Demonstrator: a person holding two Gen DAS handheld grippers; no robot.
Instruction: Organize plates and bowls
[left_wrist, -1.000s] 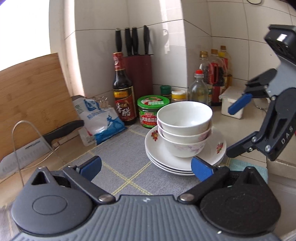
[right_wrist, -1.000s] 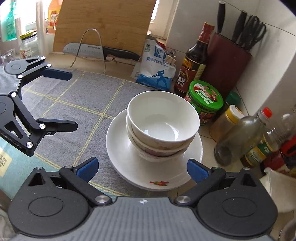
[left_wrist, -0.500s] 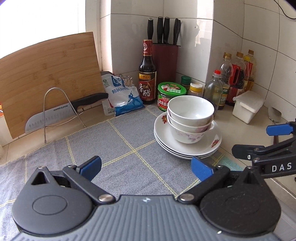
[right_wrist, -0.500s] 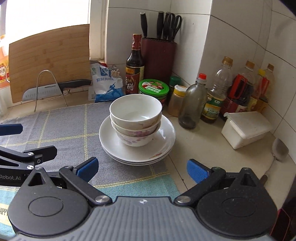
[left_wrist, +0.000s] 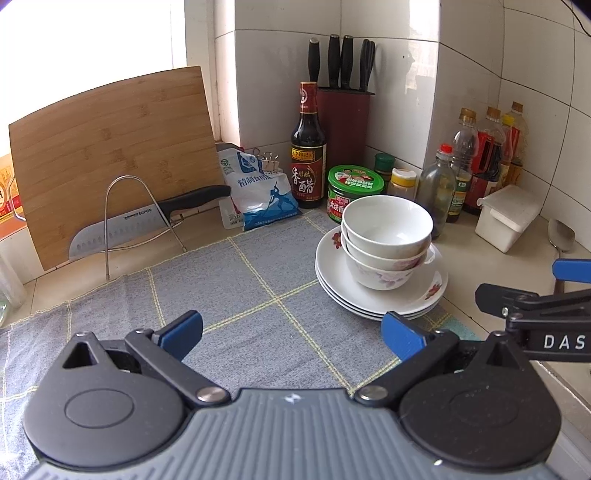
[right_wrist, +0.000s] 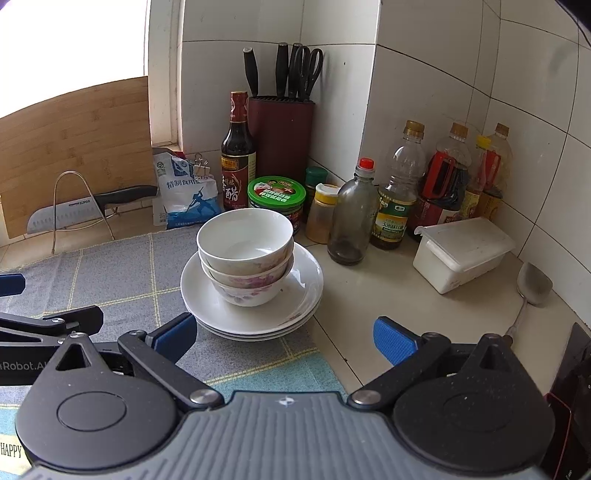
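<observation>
Left wrist view: bowls (left_wrist: 386, 240) nested on stacked plates (left_wrist: 380, 295) at the mat's (left_wrist: 240, 295) corner on the desk, compact and steady, both tools, left tool (left_wrist: 291, 332) and right tool (right_wrist: 284, 336), spread apart, gripping nothing.

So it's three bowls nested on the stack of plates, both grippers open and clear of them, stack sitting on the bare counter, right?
Not the bare counter: the right wrist view shows the plates under the bowls resting on the grey checked mat. The rest holds; left gripper and right gripper are open, clear.
</observation>
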